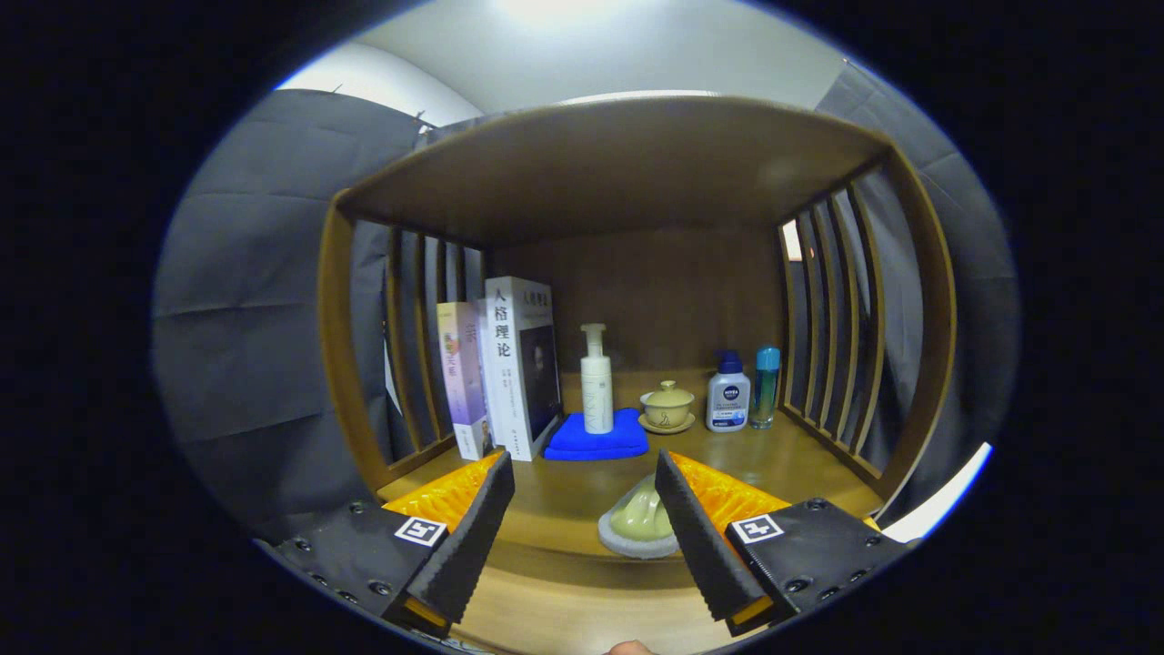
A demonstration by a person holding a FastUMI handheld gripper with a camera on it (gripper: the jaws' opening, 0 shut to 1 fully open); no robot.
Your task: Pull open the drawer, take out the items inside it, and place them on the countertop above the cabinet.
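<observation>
Looking straight into a wooden cabinet (pixel 627 164), open at the front, slatted on both sides, solid at the back. Tool (pixel 582 518) spread wide, holding nothing, black ribbed fingers (pixel 468 537) angled out over the front edge of the bench (pixel 564 496). Just ahead, hard against the inner face of the right finger and partly hidden by it, a pale green brush on a grey-white base (pixel 637 528), sitting at the very front lip. Bare wood between the fingers to its left, and more bare wood beyond, back to the middle row. Further in, a folded blue cloth (pixel 596 438) with a white pump bottle (pixel 597 387) standing upright on it. Left of that, two books (pixel 509 368) upright, close to the left slats. Right of the cloth, a lidded tea bowl on its saucer (pixel 667 407), then a white bottle with a blue cap (pixel 728 396), then a slim teal bottle (pixel 766 387) just beside the right slats. Right-hand front corner of the bench open. Below the front edge, a lighter wooden surface (pixel 564 619); cannot tell whether drawer or panel. A fingertip (pixel 629 648) at the very bottom.
</observation>
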